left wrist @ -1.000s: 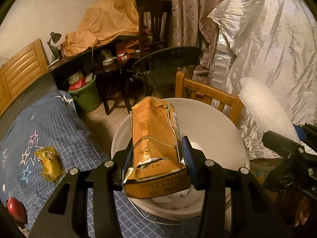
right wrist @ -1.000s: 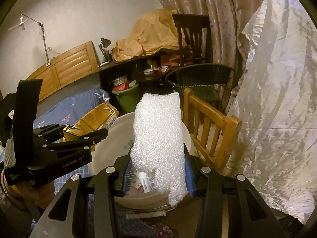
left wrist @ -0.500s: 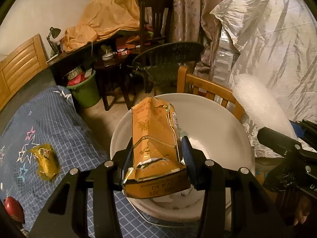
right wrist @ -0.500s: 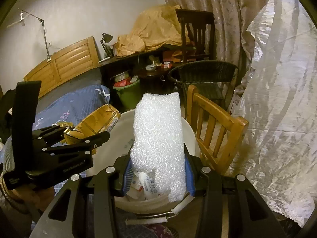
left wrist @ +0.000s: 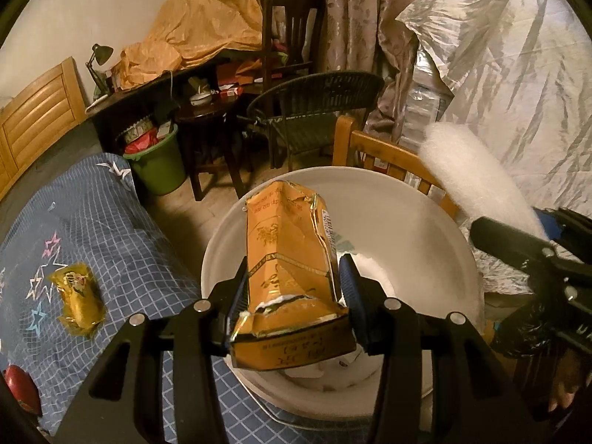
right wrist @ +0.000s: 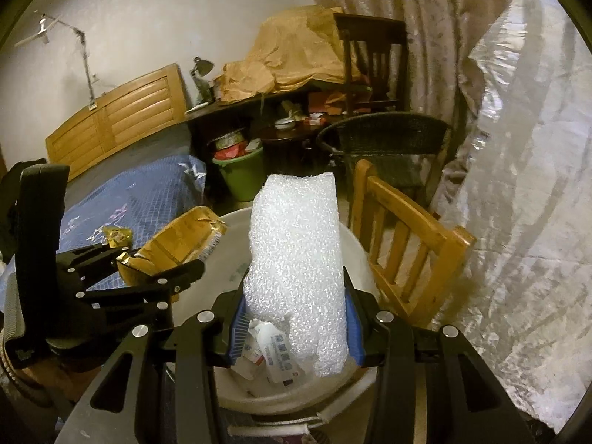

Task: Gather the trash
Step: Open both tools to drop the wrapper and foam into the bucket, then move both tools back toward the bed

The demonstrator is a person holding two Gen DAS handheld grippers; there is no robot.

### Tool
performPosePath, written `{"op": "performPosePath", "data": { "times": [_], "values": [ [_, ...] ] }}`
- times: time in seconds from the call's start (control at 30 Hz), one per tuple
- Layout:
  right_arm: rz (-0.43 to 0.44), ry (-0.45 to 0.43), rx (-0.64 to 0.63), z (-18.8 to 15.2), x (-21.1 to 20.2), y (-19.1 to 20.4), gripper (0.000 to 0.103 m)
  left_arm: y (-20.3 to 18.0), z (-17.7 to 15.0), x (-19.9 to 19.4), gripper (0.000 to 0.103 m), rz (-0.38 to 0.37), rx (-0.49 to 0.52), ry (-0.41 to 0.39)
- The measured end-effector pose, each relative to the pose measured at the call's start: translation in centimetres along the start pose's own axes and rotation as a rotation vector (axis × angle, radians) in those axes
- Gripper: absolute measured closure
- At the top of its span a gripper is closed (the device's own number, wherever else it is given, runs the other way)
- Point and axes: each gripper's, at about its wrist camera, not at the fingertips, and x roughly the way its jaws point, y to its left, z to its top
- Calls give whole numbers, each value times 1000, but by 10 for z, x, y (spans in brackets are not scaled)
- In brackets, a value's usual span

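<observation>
- left gripper [left wrist: 292,298]: jaws opening, torn orange carton [left wrist: 286,255] between the pads, over white bucket [left wrist: 425,218]
- right gripper [right wrist: 294,327]: clamps white bubble wrap [right wrist: 296,255], crumpled, upright, over the same bucket

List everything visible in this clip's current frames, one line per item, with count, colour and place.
bucket: 1, white, centre, trash inside
carton: 1, orange, crushed, between left gripper's jaws above bucket
foam wrap: 1, white, in right gripper above bucket
wrapper: 1, yellow, on blue bedspread
bedspread: 1, blue checked, left
green bin: 1, full, by dark desk
wooden chair: 1, light, behind bucket
wicker chair: 1, dark
left gripper: black, jaws opening
right gripper: black, clamping foam wrap
</observation>
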Motion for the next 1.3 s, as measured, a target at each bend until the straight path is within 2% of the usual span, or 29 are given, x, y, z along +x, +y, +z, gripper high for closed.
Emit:
{"op": "performPosePath", "data": {
  "times": [0.03,0.07,0.1,0.13,0.4,0.7,0.93,1.13,1.3],
  "values": [
    [3,12,-14,1,6,2,55,1,0,1,52,-7,-7,3],
    [-4,13,-17,1,9,2,41,3,1,3,39,-11,-15,13],
    [-24,7,-15,1,11,2,36,5,1,4,34,-9,-24,17],
    [-30,3,-13,1,12,1,35,7,1,4,34,-6,-31,14],
    [-37,-1,26,-2,12,-11,35,17,-1,2,34,0,-60,5],
    [-47,-23,24,-10,4,-6,36,15,-8,-4,34,47,-46,-6],
    [-62,-111,21,-18,-13,4,36,15,-15,-22,34,152,-44,-67],
    [-70,-236,22,-27,-35,19,36,25,-25,-46,33,253,-61,-125],
    [-23,-295,-8,-42,-48,44,36,48,-47,-83,22,349,-122,-183]
  ]
}}
